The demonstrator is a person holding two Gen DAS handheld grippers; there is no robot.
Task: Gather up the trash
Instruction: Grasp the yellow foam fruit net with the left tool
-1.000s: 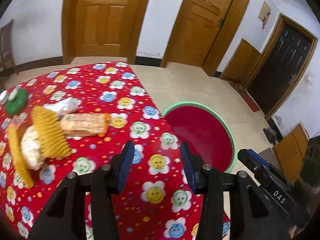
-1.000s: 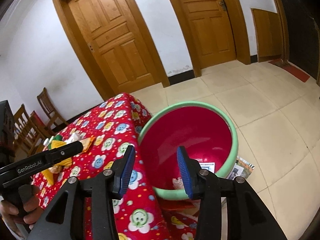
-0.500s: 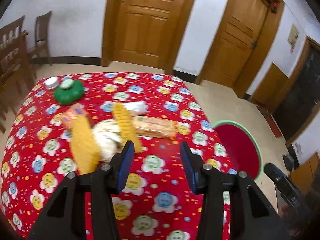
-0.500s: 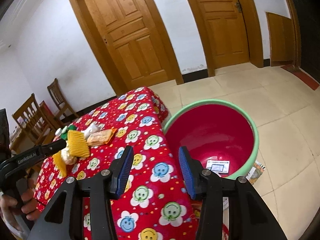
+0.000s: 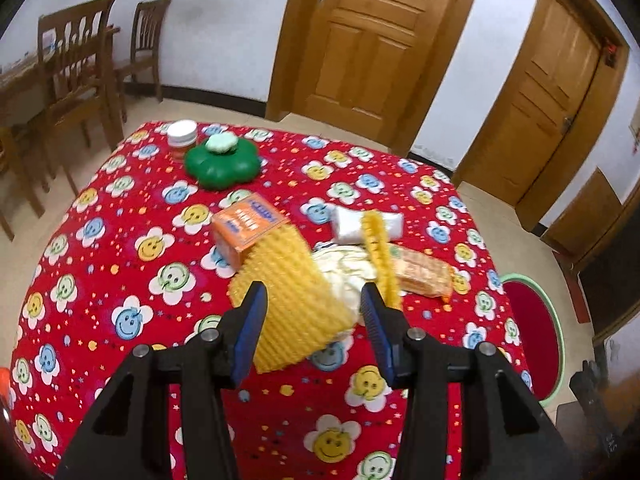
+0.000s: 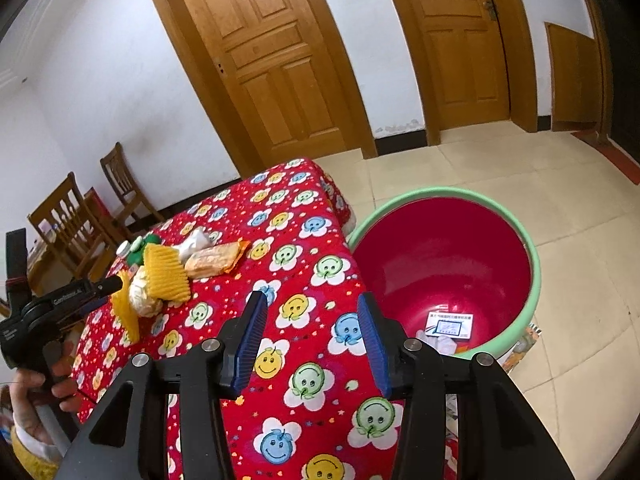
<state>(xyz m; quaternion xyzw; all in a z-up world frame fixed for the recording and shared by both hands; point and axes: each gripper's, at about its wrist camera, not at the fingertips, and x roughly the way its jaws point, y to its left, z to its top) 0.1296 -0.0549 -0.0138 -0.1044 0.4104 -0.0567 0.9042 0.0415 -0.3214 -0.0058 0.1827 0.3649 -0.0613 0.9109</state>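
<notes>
Trash lies in a heap on the red flowered tablecloth (image 5: 120, 264): yellow foam netting (image 5: 292, 300), a second yellow strip (image 5: 380, 252), a crumpled white wad (image 5: 348, 268), an orange box (image 5: 246, 226), an orange cracker packet (image 5: 420, 272) and a silvery wrapper (image 5: 352, 224). My left gripper (image 5: 312, 330) is open and empty, just short of the foam netting. My right gripper (image 6: 312, 340) is open and empty above the table's near right part. The red bin with a green rim (image 6: 444, 264) stands on the floor beside the table and holds a white card (image 6: 448, 326). The heap also shows in the right wrist view (image 6: 168, 276).
A green flower-shaped container (image 5: 222, 162) and a white-lidded jar (image 5: 182, 134) stand at the table's far side. Wooden chairs (image 5: 76, 80) stand at the left. Wooden doors (image 5: 368, 40) line the back wall. Papers (image 6: 520, 344) lie on the tiled floor by the bin.
My left gripper has swung left from the bin side of the table and now faces the trash heap up close. My right gripper has drawn back from the bin over the table.
</notes>
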